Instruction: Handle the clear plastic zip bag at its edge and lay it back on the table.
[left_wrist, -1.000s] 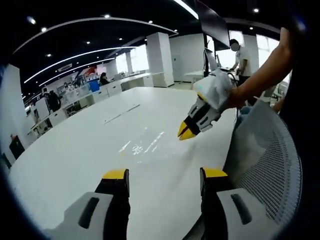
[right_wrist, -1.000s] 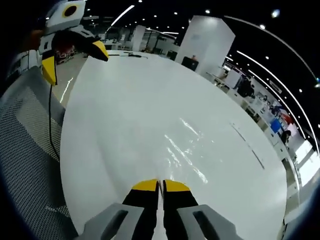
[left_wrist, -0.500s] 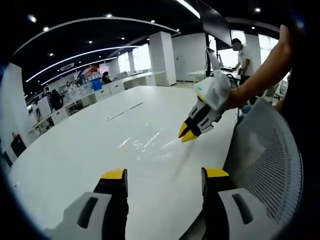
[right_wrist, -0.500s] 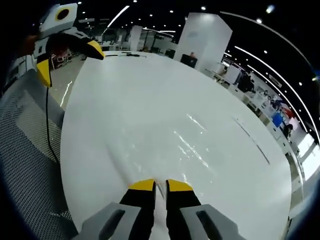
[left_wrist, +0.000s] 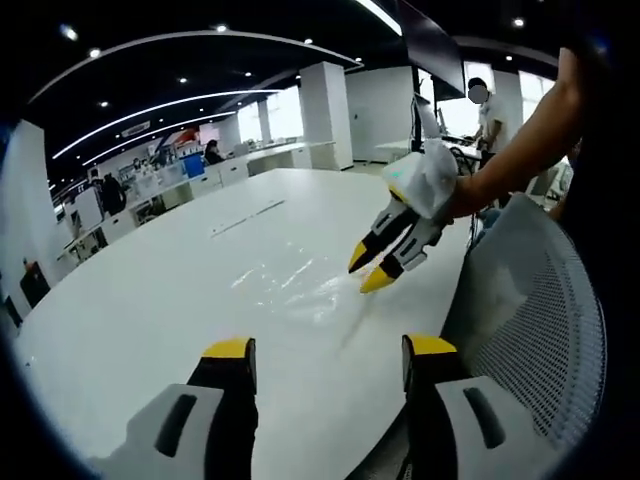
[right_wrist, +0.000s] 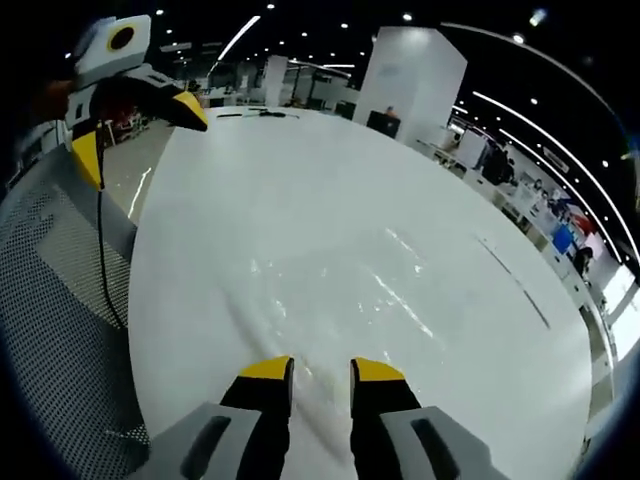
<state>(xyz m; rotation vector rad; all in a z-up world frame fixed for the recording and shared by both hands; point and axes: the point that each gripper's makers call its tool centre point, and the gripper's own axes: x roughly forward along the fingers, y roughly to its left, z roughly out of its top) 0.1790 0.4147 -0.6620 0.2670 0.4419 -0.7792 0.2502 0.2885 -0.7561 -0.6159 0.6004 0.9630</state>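
Left gripper view: the white table (left_wrist: 150, 300) spans the frame from nine o'clock to centre, with a mesh chair back (left_wrist: 540, 320) at three to four o'clock. On the table lies the clear plastic zip bag (left_wrist: 290, 285), flat and glinting, just ahead of centre; its outline is faint against the white, so its exact edges are uncertain. The right gripper (left_wrist: 368, 268) comes in from two o'clock, jaws parted, tips just over the bag's near edge. The left gripper (left_wrist: 325, 350) stands at six o'clock, jaws wide and holding nothing, short of the bag.

Right gripper view: the bag (right_wrist: 340, 300) lies across the centre of the table (right_wrist: 300, 170), wrinkles catching the light. The right gripper (right_wrist: 320, 370) at six o'clock stands parted with nothing between its jaws. The left gripper (right_wrist: 135, 125) hangs at ten o'clock, jaws spread.

Judgement: the bag appears laid down and let go. To finish well, lift the right gripper straight off the edge without dragging the film, keeping jaws apart until clear, so the bag stays flat.
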